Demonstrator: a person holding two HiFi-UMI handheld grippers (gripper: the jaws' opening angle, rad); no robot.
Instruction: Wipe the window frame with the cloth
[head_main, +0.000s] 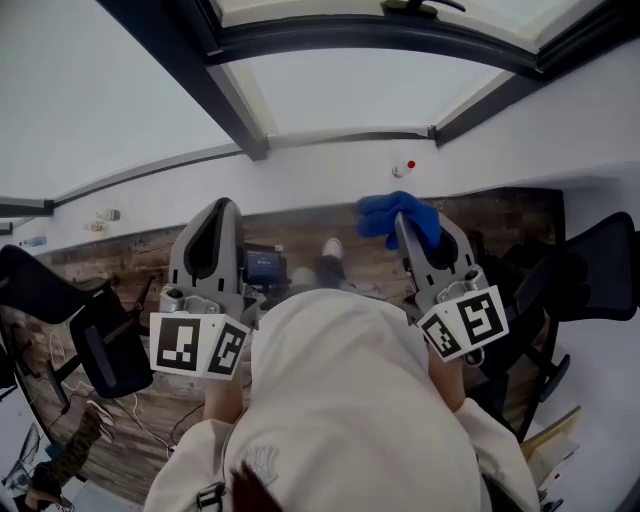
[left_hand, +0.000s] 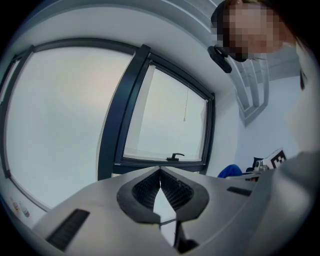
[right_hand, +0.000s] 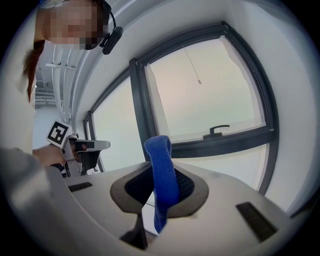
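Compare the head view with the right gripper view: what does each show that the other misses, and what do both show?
Only the head view shows a black chair and the marker cube on the right gripper. Only the right gripper view shows the pull cord hanging in the pane, and that gripper's jaws pinching the blue cloth. Both show the cloth, the dark window frame and the left gripper.
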